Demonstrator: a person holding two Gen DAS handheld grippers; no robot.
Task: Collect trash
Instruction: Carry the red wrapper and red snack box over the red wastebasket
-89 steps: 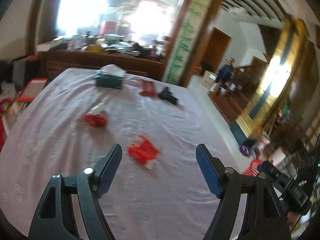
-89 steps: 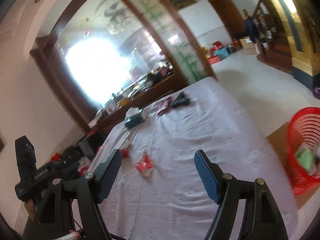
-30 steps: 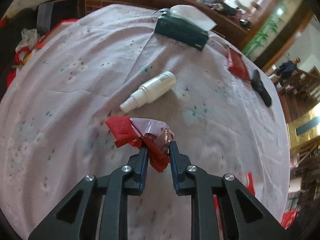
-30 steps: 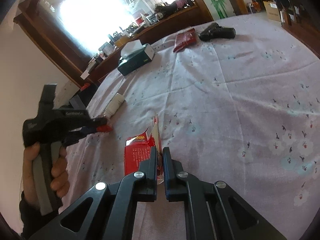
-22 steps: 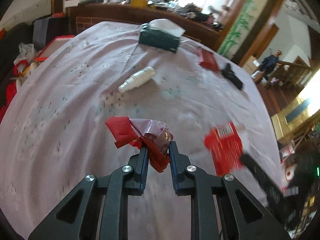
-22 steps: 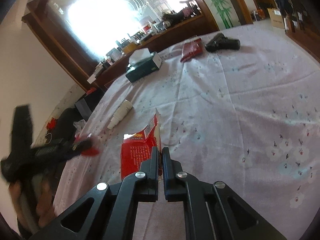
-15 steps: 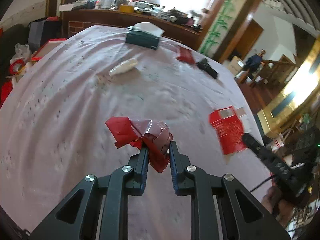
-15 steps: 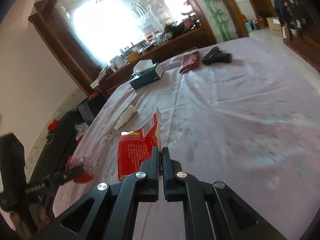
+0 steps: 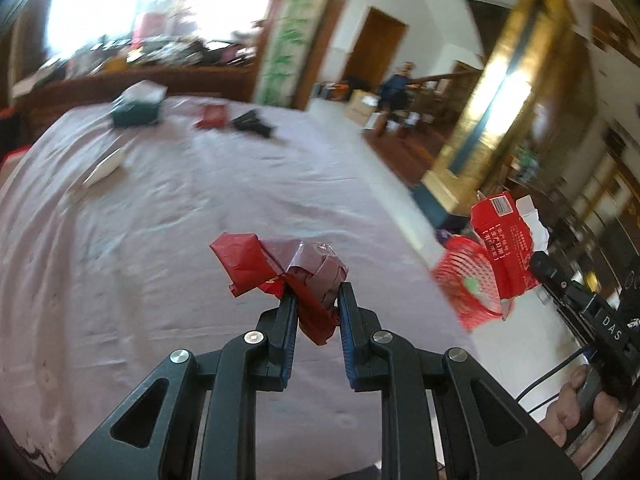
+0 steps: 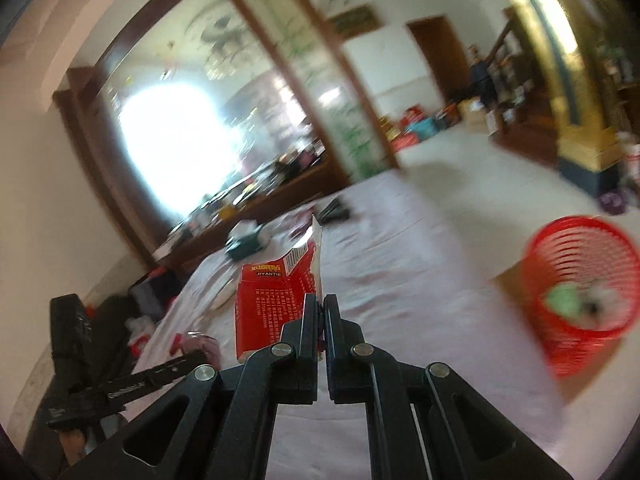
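Carrying a piece of trash in each hand, the person looks to be at the drop-off stage of this round. The left gripper (image 9: 313, 300) has its fingers clamped on a crumpled red wrapper (image 9: 280, 266), held up above the pale purple tablecloth (image 9: 160, 240). The right gripper (image 10: 321, 308) is pressed together on the edge of a flattened red carton (image 10: 276, 300), also lifted off the cloth.

Both pickups seem done; what is left, by my reading, is getting the two pieces into the red basket (image 10: 580, 280) on the floor beside the table. Something green and white already lies inside it, so collecting appears well underway. Further items sit at the far end of the cloth — a green tissue box (image 9: 136, 106), a small red packet (image 9: 212, 114), a black object (image 9: 252, 120) and a white bottle (image 9: 104, 166) lying on its side. Which of those count as trash I cannot tell.

The right wrist view shows the basket's open mouth and its contents, which the left view does not; there the carton, held by the other hand, partly covers the basket. The left wrist view gives a fuller look at the tabletop and its remaining items — in the right view they are blurred and half hidden behind the carton.
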